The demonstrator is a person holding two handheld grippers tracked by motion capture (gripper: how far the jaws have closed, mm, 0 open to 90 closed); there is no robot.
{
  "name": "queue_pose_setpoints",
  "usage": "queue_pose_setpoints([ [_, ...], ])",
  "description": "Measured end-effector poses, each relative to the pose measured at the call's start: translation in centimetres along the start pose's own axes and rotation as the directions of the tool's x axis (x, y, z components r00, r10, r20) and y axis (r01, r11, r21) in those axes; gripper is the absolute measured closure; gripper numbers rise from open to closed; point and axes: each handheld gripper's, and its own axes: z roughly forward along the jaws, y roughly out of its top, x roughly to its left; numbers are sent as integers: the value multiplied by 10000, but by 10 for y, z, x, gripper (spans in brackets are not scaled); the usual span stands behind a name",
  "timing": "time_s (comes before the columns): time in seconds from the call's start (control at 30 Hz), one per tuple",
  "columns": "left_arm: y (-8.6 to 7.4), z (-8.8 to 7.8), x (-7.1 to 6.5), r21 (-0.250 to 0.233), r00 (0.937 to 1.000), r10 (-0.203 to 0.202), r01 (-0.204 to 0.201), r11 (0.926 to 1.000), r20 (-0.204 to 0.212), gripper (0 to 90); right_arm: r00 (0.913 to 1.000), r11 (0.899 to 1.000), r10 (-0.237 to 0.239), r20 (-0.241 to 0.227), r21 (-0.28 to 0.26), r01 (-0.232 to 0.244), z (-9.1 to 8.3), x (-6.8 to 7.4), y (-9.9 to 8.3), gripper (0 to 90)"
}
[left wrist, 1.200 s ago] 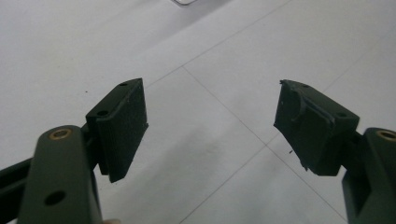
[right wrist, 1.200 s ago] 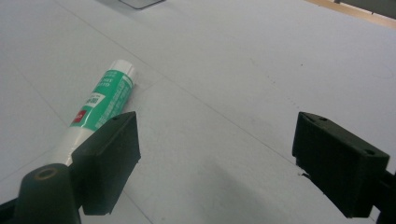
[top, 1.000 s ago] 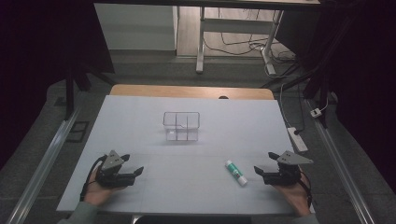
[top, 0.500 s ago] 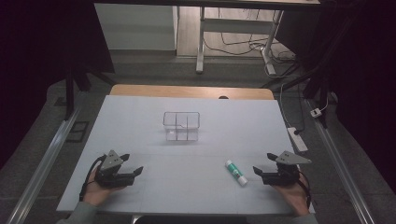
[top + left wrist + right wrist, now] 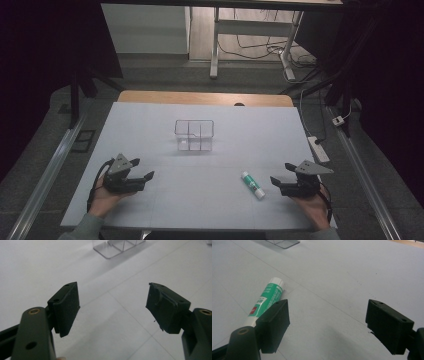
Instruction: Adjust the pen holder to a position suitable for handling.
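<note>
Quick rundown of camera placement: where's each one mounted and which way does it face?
High view: above the person's side, facing forward and down on the table; both hands, left gripper, right gripper.
Left gripper view: rides that gripper, facing the clear divided box; open fingers.
Right gripper view: rides that gripper; glue stick beside it.
Shared: box and glue stick also show from above.

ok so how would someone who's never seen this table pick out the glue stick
Start at the white table and go to its near right side, just left of the right gripper. The glue stick lies flat there: a small tube with a green label and white ends, unlike the clear divided box mid-table.
</note>
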Motion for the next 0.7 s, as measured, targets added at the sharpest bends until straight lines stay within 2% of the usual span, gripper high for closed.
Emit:
queue_pose_setpoints([
  [0.1,5,3,3,-40,9999,-131,131,9999,-52,274,10000,10000,19,24,24,-19,0,0,-1,186],
  [0.23,11,8,4,147,9998,-161,163,9998,-131,274,10000,9999,40,-73,95,-39,1,0,-1,187],
  [0.3,14,10,5,188,9997,-153,156,9997,-168,274,9996,9999,119,-258,110,-116,1,0,-1,187],
  [0.43,24,13,7,76,9997,-172,174,9998,-190,286,9996,9999,163,-221,51,-162,1,0,-2,187],
  [0.7,41,31,11,258,9999,-1,5,9997,-163,299,9993,9998,195,-328,82,-193,3,-1,-2,187],
])
